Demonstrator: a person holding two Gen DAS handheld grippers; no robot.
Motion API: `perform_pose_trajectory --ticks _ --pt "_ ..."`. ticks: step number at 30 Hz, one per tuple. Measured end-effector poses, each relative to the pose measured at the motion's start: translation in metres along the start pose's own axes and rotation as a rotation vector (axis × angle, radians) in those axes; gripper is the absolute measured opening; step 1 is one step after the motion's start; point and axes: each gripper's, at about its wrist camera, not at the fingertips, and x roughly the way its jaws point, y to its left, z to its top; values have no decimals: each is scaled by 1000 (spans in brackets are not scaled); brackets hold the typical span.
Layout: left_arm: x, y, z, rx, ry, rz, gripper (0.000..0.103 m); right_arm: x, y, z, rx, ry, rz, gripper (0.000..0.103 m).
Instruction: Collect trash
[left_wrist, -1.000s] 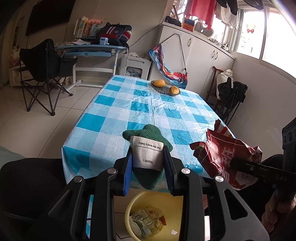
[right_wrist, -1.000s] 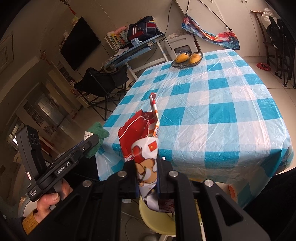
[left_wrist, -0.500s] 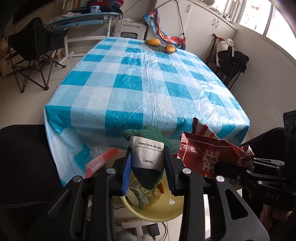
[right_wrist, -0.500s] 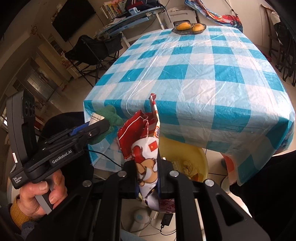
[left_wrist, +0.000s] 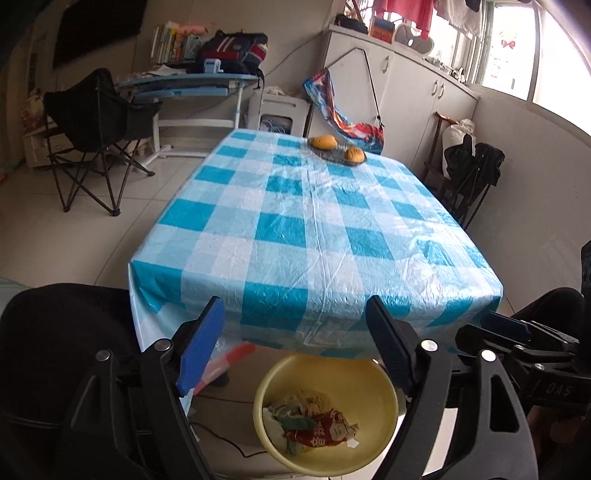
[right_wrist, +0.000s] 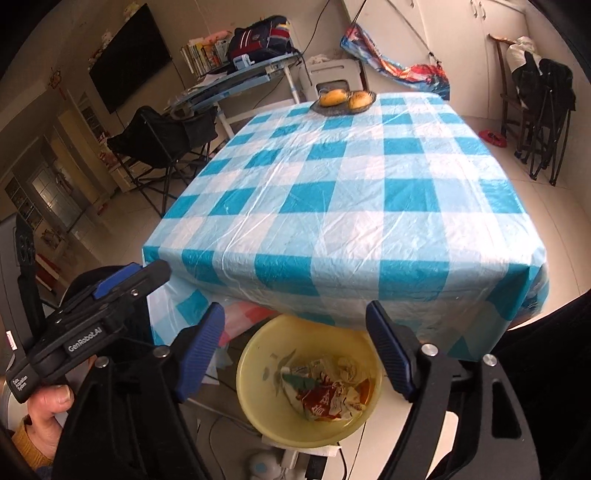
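Tablecloth (left_wrist: 295, 229) in blue and white checks covered the table that filled most of both views, bare but for a dark dish (left_wrist: 338, 154) with two orange fruits at its far end. Black folding chair (left_wrist: 92, 122) stood on the floor to the far left, with a cluttered desk (left_wrist: 192, 79) behind it. Below the table's near edge sat a yellow bin (left_wrist: 384, 391), and the trash lay inside it: a crumpled red snack wrapper (left_wrist: 323, 432) on top of paler scraps, with a green piece beside it. Left gripper (left_wrist: 295, 350) hovered above the bin, its jaws opening and already spread wide, with nothing between the blue pads. Right gripper (right_wrist: 295, 354) hung over the same bin, its jaws likewise opening and spread wide, nothing between them. In the right wrist view a hand (right_wrist: 48, 406) grasped the left gripper's handle at the near left
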Motion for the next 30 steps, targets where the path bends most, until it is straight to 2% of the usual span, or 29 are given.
perform_pose_trajectory --ticks 2,4,8,12,17,30 --pt "-12 0 6 5 -75 25 85 -10 2 4 -14 -79 -71 89" --pt "-18 0 9 9 -115 35 86 -19 4 6 -33 -148 -117 91" --pt "-21 -1 13 17 -132 43 87 -33 14 9 -93 -263 -207 95" --pt "-21 -2 13 23 -124 51 88 -35 25 9 -174 -330 -286 96" --pt "-19 -2 13 31 -121 60 89 -30 30 10 -229 -324 -297 96" --pt "-15 -2 11 48 -108 78 90 -25 28 8 -208 -275 -297 96"
